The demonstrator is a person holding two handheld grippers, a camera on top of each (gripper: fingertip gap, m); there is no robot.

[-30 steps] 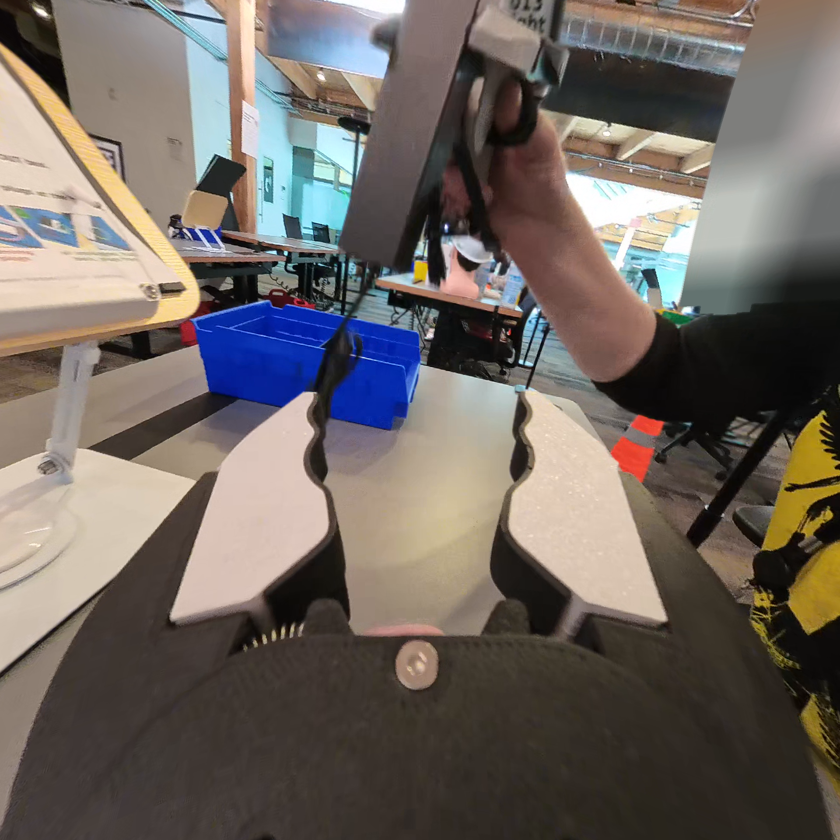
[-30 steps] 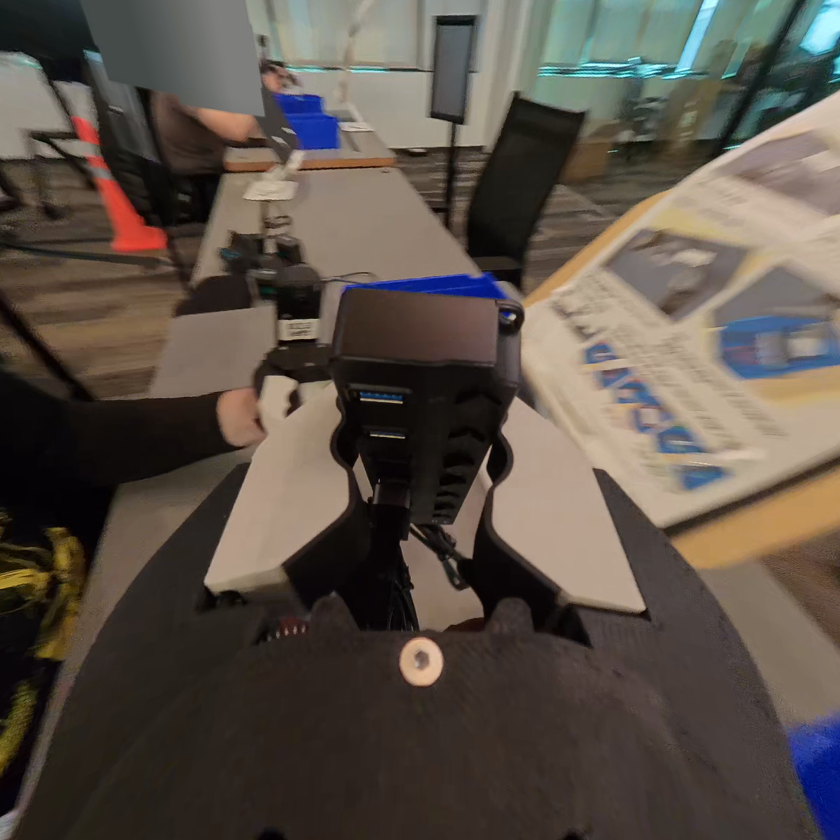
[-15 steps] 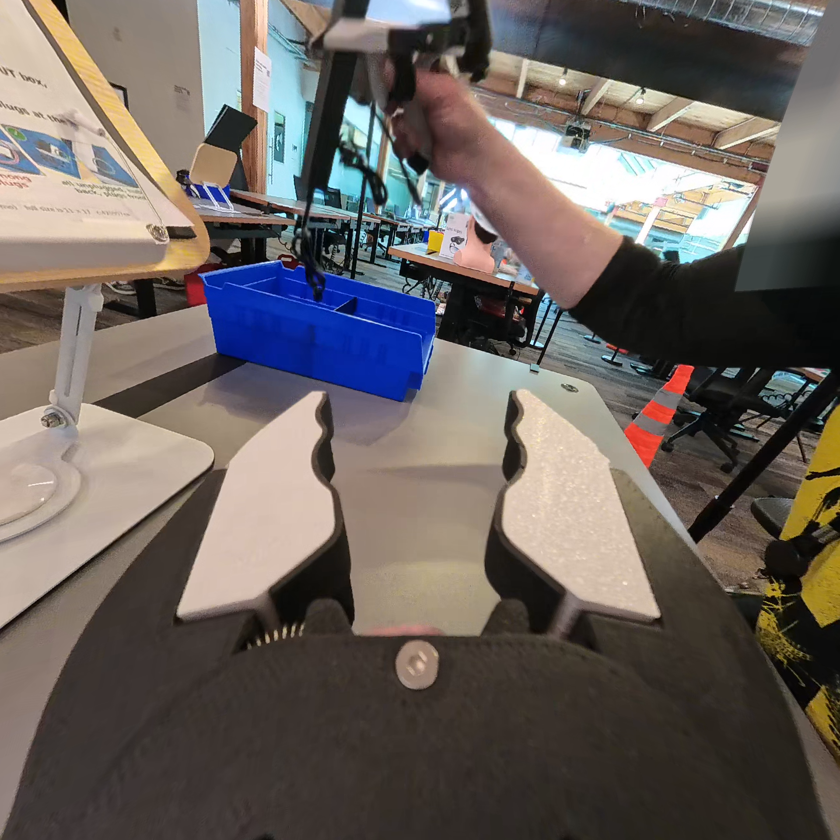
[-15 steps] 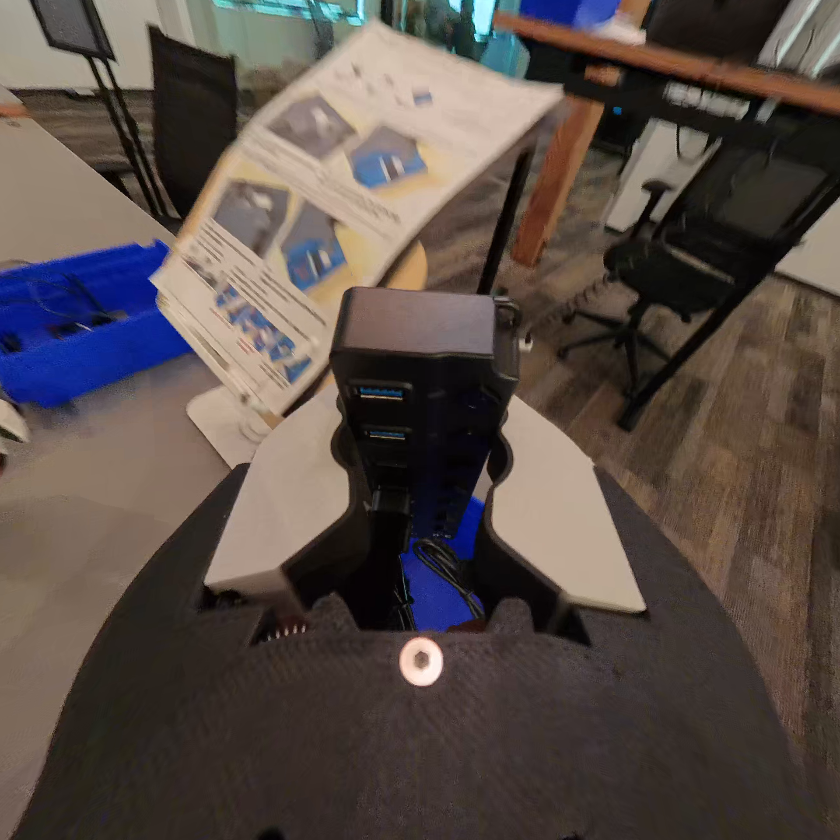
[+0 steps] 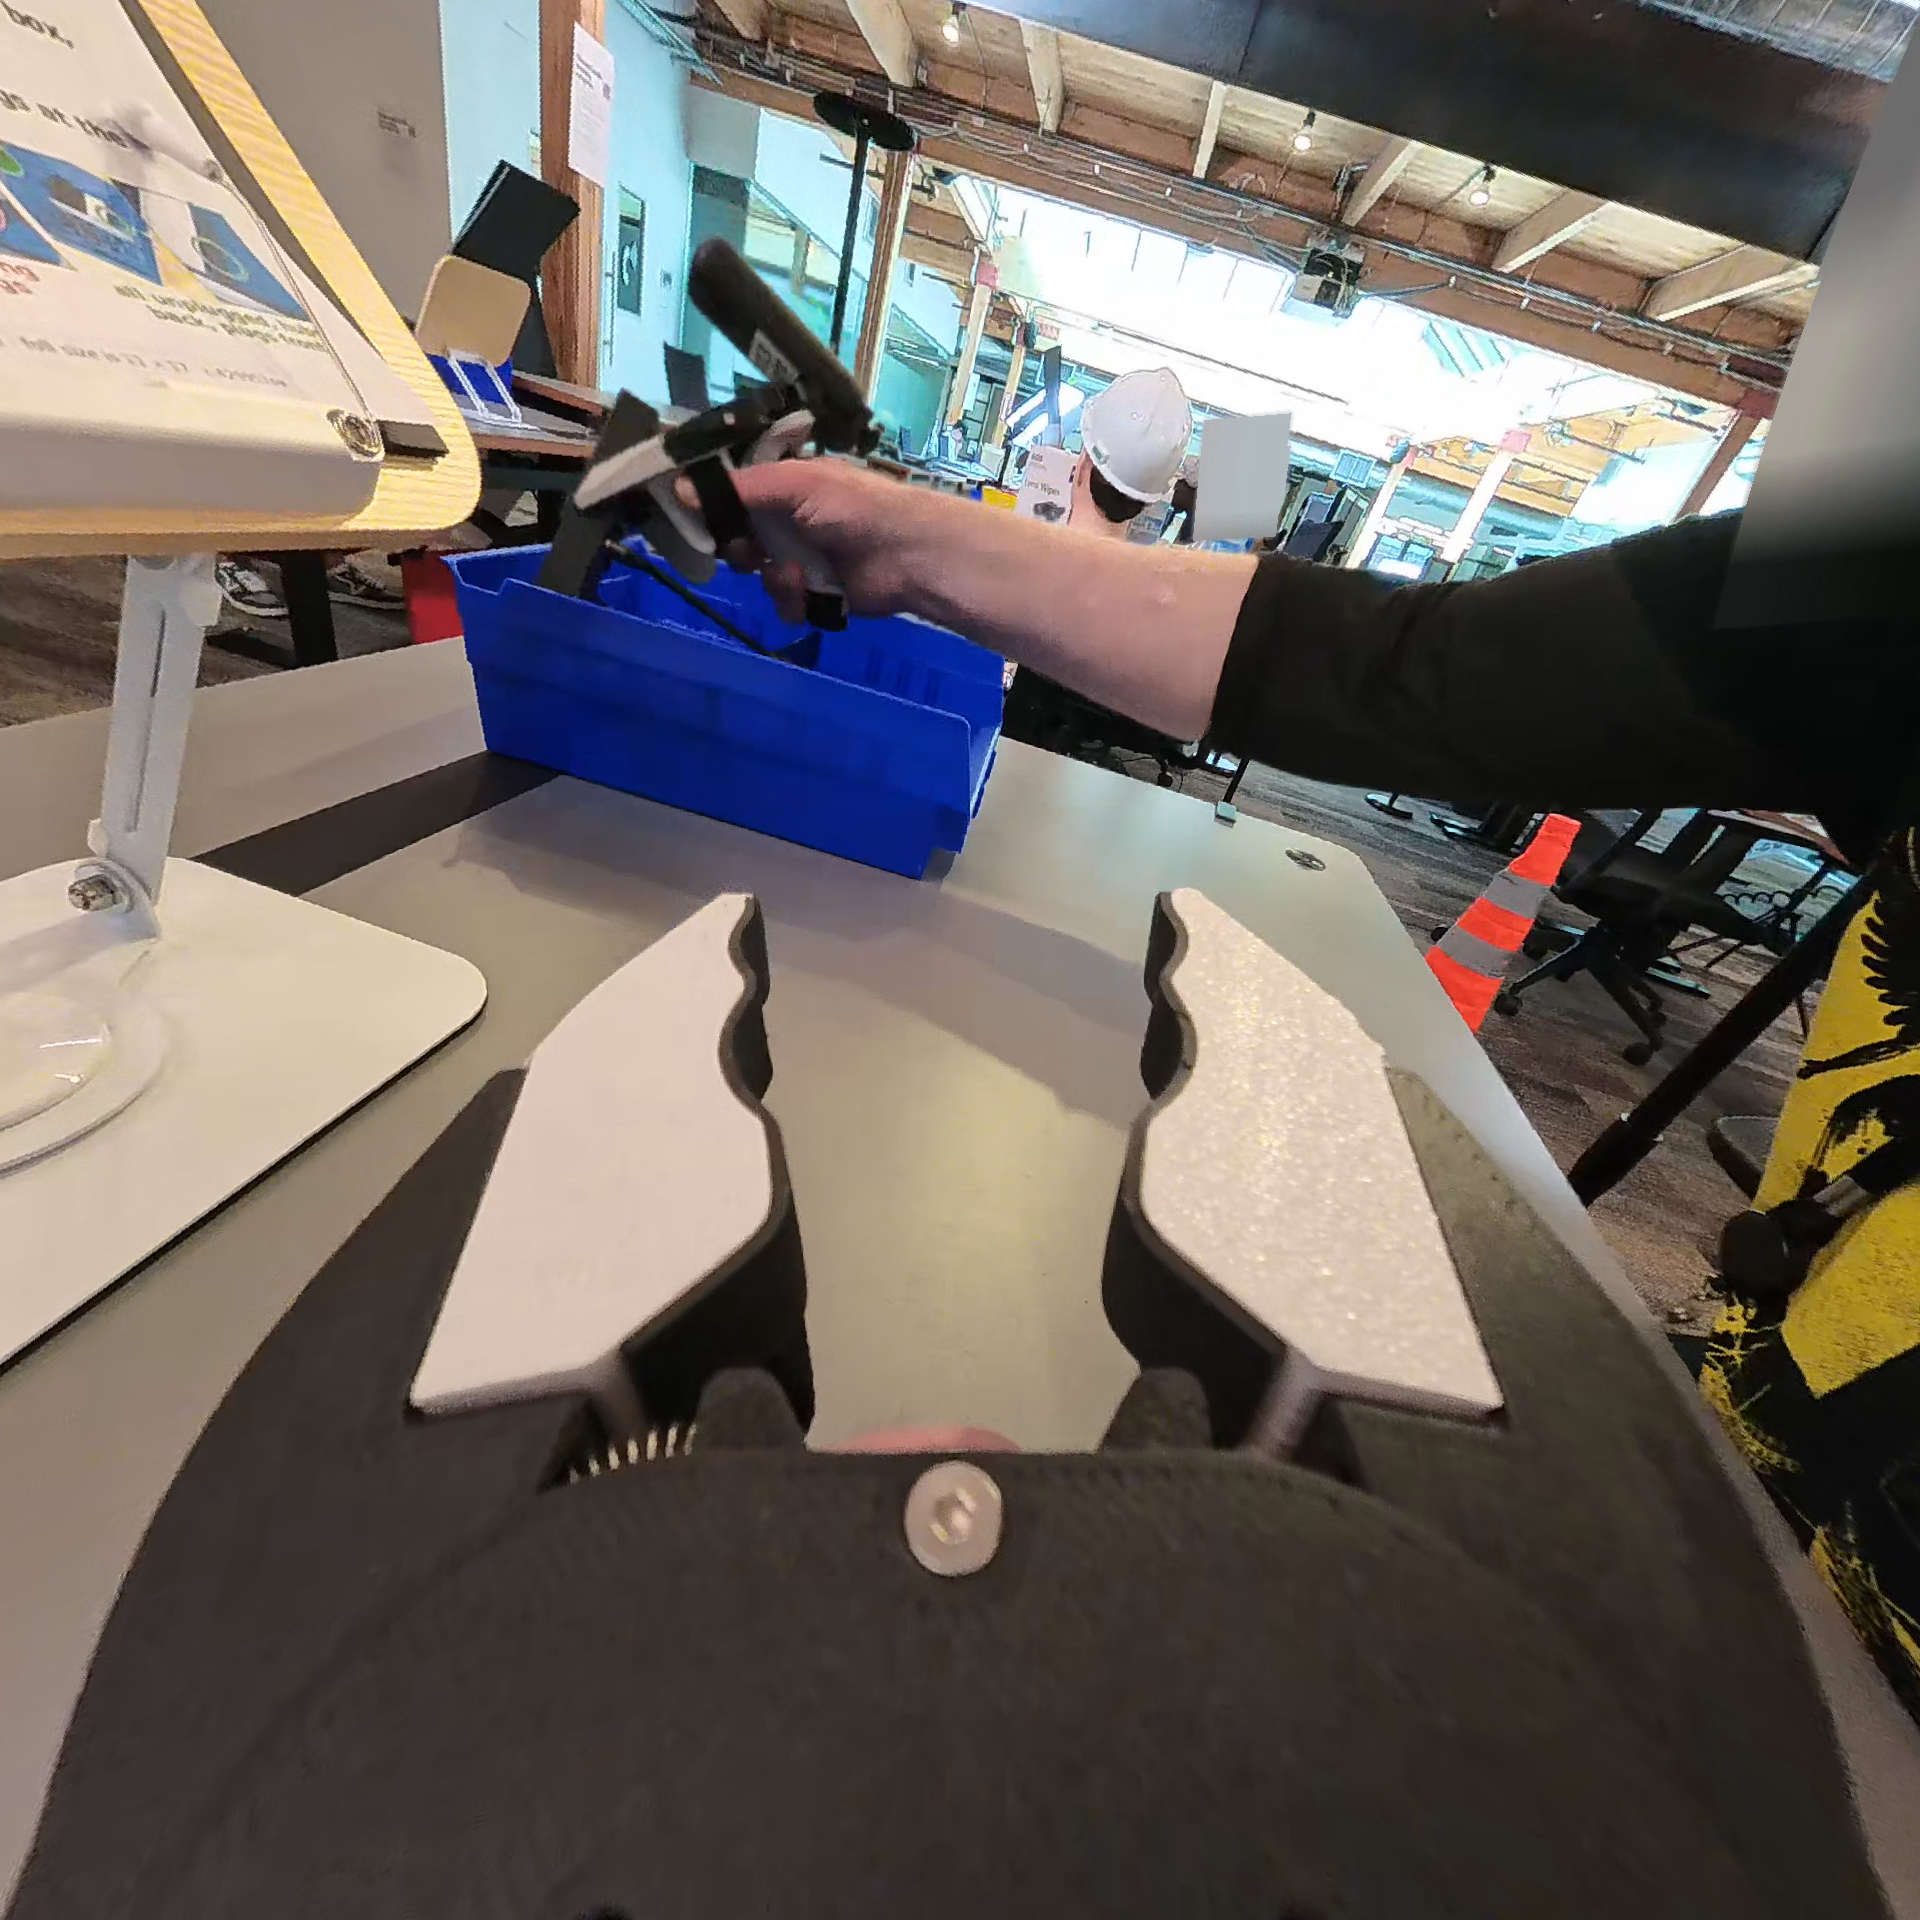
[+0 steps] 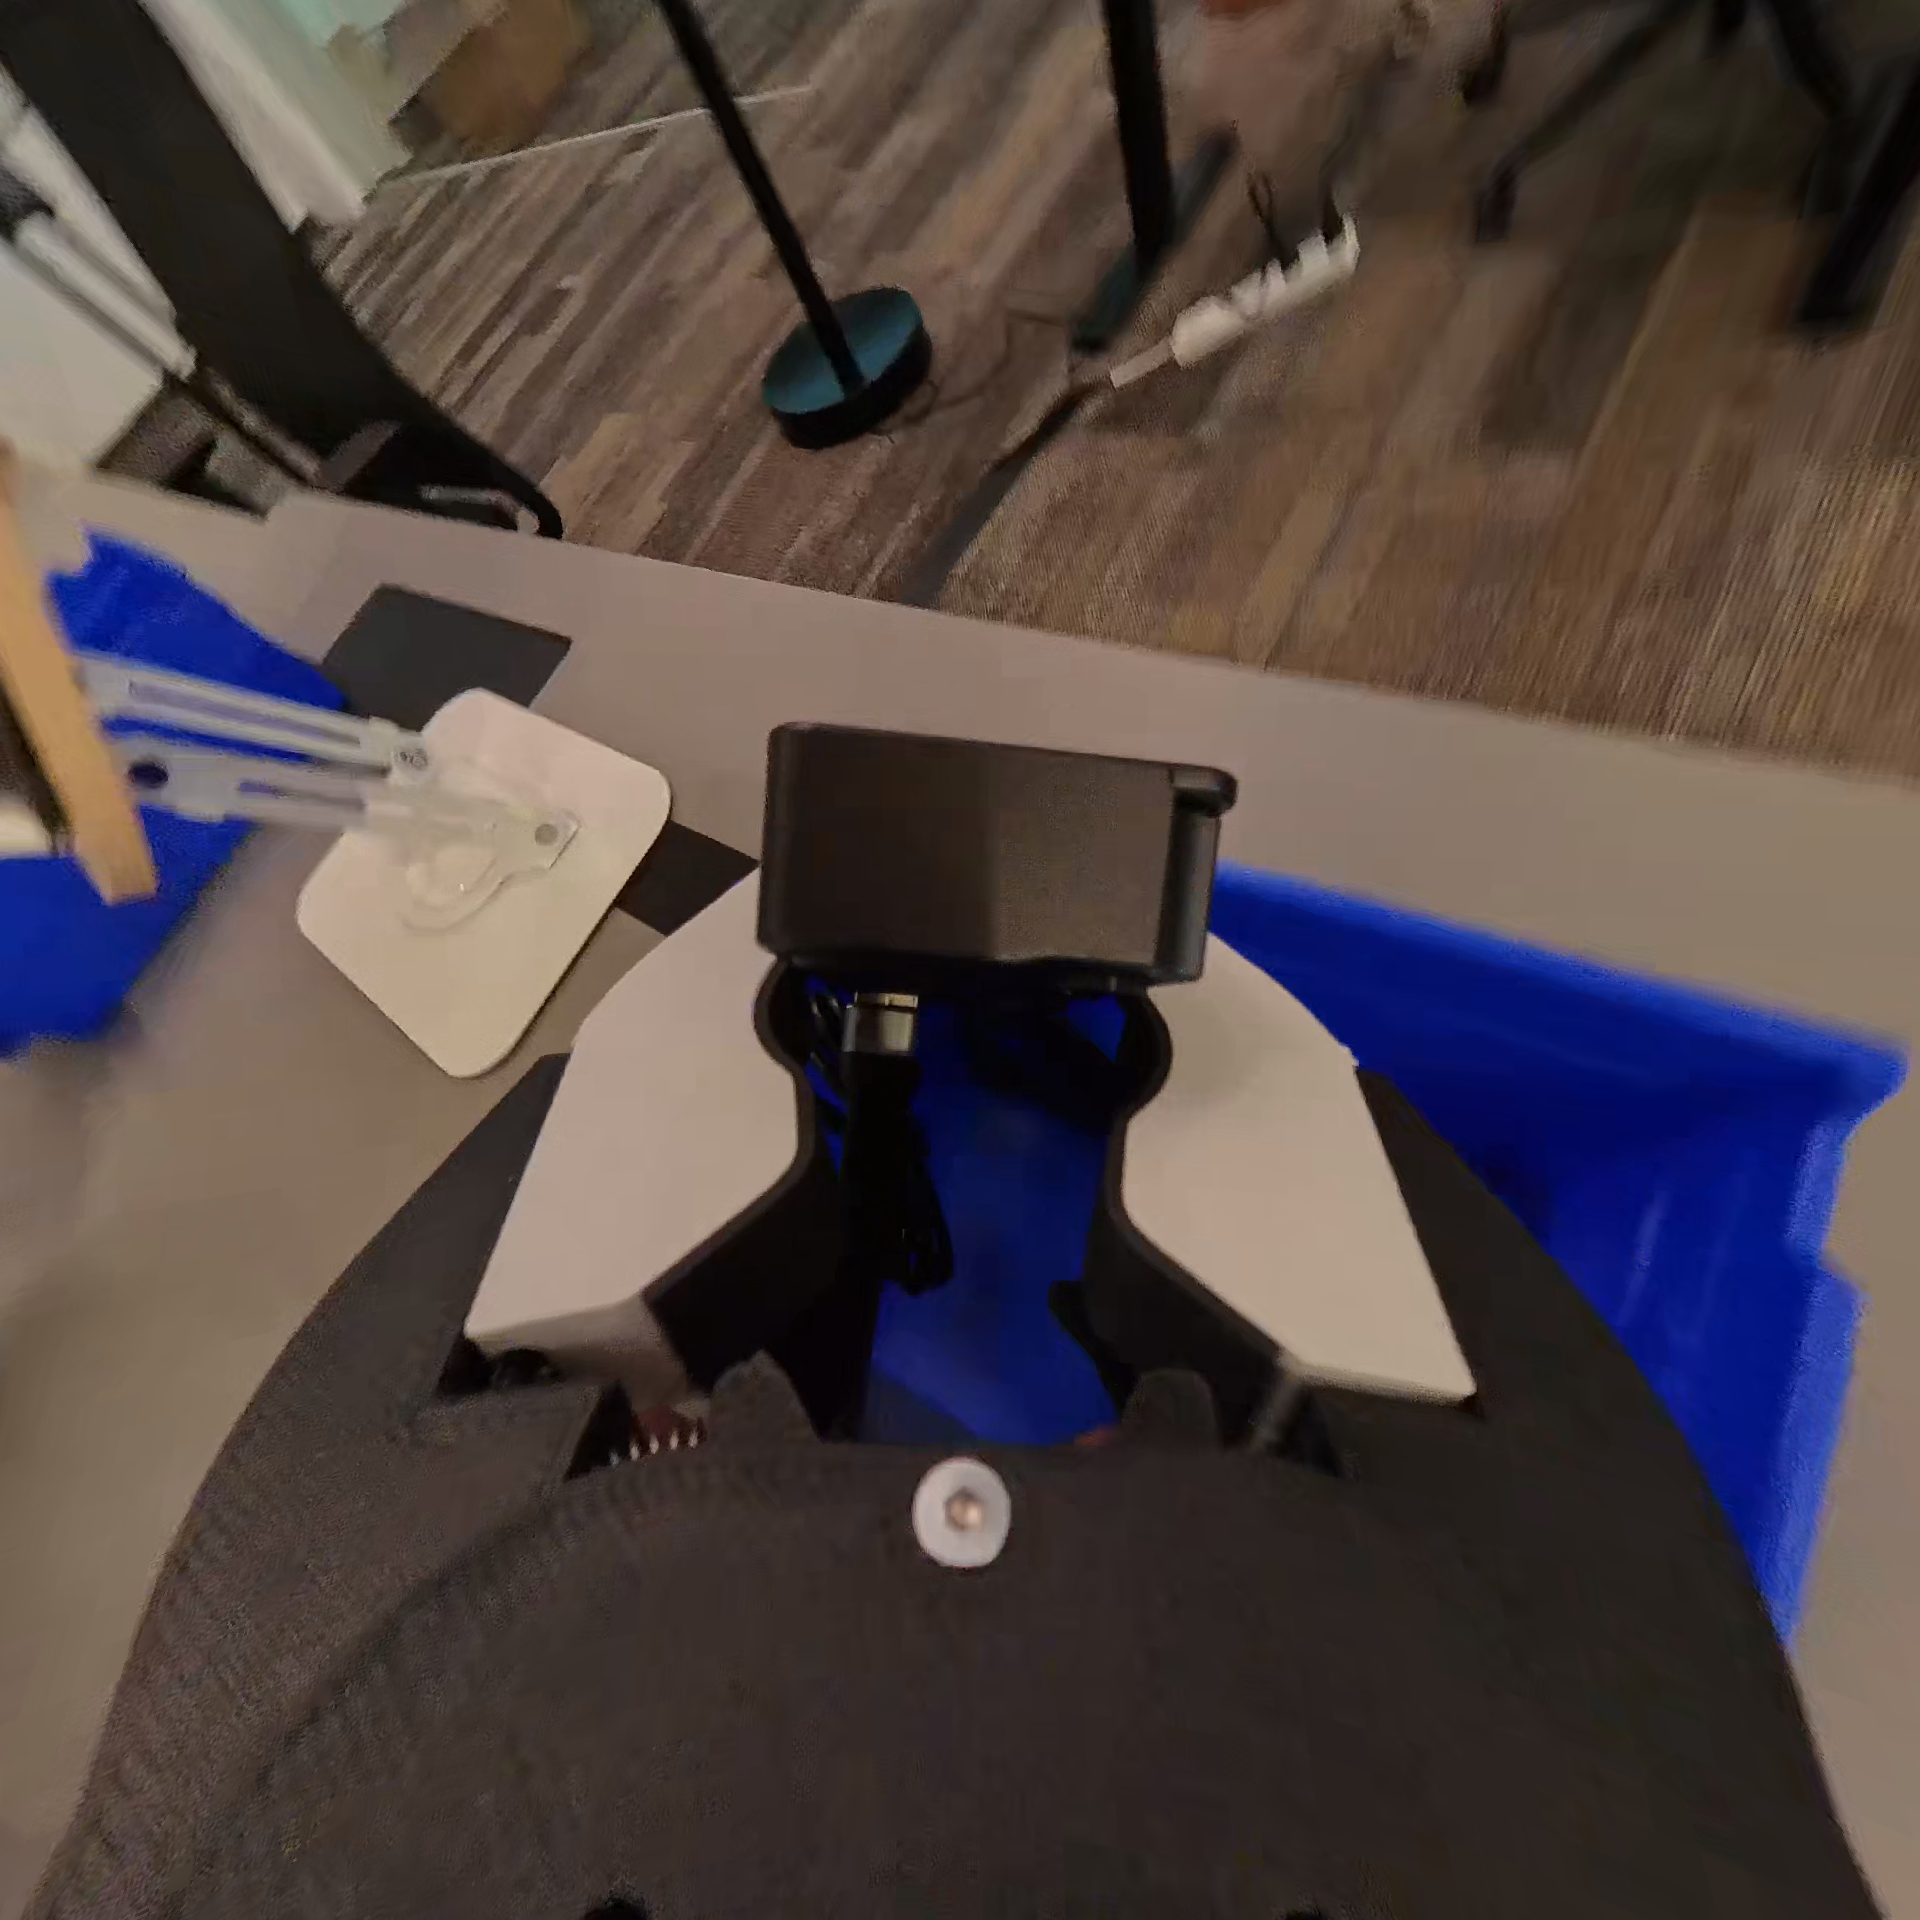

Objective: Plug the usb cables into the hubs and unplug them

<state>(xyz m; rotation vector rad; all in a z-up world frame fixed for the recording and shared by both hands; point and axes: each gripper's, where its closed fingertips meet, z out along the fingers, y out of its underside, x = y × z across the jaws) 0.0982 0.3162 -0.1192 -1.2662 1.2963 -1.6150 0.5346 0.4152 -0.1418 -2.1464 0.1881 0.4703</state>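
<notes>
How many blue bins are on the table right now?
2. One blue bin sits under the right gripper holding the hub; another sits behind the white stand.

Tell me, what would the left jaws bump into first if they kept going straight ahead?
Probably the blue bin on the grey table. The open, empty left gripper points at its near wall, though how high the jaws ride is unclear.

Ceiling: exposed wooden beams [image 5: 1226,125], upper frame | Windows: bright daylight [image 5: 1195,301], centre right | Floor: wood-look planks [image 6: 1403,416] | Furniture: grey table [image 5: 1091,831]; office chair [image 5: 1662,894], right | Orange cone [image 5: 1496,925], right
</notes>
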